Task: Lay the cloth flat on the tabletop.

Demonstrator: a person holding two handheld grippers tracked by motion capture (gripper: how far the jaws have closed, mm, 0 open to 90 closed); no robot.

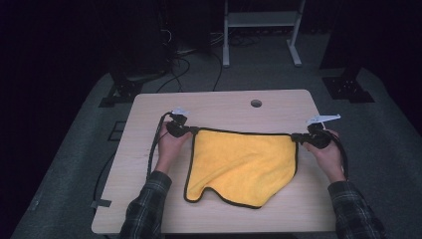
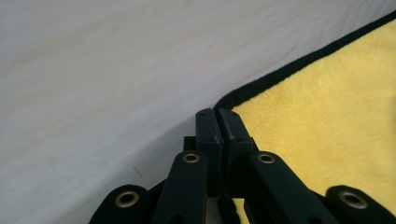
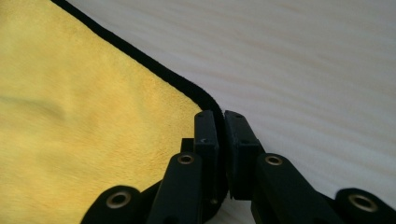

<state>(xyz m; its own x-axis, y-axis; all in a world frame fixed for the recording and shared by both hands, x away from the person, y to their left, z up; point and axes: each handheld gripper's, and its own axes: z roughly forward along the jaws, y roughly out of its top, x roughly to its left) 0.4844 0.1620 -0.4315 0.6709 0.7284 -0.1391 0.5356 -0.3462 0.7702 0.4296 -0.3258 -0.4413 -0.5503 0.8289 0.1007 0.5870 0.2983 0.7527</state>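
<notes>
A yellow cloth with a black hem lies on the wooden table, its far edge pulled straight between my two grippers. My left gripper is shut on the cloth's far left corner; in the left gripper view the jaws meet on the black hem of the cloth. My right gripper is shut on the far right corner; in the right gripper view its jaws pinch the hem of the cloth. The near edge of the cloth is wavy and uneven.
A round hole sits near the table's far edge. Cables trail off the left side of the table. Behind the table stand a white frame and dark stands on the floor.
</notes>
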